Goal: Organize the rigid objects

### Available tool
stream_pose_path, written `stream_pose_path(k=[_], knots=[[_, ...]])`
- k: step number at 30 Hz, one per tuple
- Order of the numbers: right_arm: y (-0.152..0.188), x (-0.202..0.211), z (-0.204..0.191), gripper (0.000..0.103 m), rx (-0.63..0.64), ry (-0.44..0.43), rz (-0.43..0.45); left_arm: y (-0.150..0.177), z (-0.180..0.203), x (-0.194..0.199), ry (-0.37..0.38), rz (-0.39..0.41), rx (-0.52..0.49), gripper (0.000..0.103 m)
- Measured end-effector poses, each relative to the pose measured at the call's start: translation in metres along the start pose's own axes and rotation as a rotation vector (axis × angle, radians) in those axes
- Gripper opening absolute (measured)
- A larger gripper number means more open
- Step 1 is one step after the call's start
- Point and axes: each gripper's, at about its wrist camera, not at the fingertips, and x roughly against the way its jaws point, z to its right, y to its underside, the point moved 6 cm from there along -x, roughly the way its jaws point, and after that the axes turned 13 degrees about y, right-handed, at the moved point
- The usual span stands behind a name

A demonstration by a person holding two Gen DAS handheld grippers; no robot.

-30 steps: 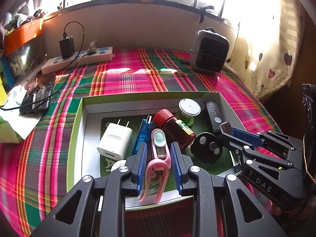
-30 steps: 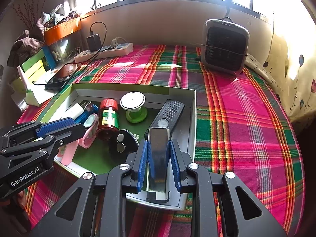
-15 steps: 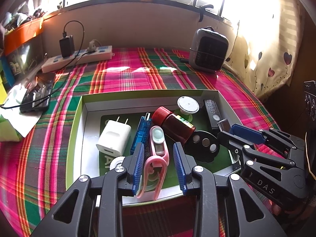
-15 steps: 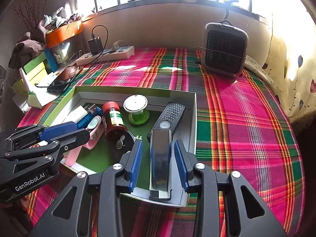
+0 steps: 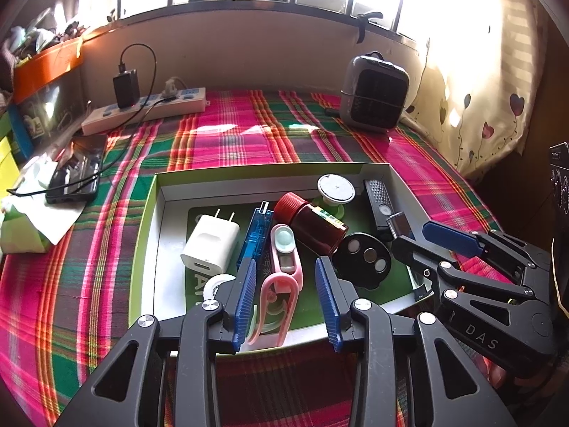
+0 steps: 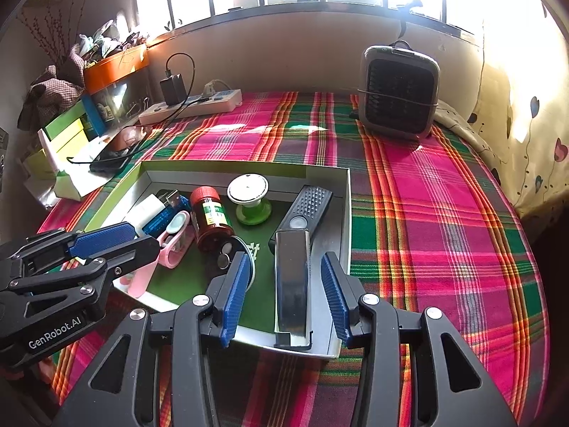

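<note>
Both grippers were spread wide over the box (image 6: 344,192). The left gripper (image 5: 283,295) sat around the pink clip (image 5: 281,284) at the near edge. The right gripper (image 6: 284,291) sat around the black shaver (image 6: 297,245) by the right wall. Only the left view showed the white plug (image 5: 209,245) fully.

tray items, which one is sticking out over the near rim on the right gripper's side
The long silver-and-black device: its near end overhangs the tray's near edge between the right gripper's open fingers. The red-capped bottle lies fully inside.
</note>
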Motion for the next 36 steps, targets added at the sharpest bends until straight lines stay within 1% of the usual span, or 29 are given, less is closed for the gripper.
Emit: stream_pose_path(k=[14,19,27,36], knots=[[0.011,0.027,0.000,0.044,-0.030,-0.005,0.013,0.008,0.008,0.028,-0.037,0.029,-0.007,0.035],[0.017,0.038,0.000,0.044,-0.044,-0.007,0.018,0.014,0.010,0.040,-0.038,0.040,-0.001,0.035],[0.032,0.053,-0.006,0.044,-0.053,-0.025,0.014,0.034,0.014,0.053,-0.061,0.036,-0.004,0.036],[0.057,0.056,-0.021,0.044,-0.029,-0.034,-0.028,0.064,0.013,0.056,-0.076,-0.001,0.009,0.036]])
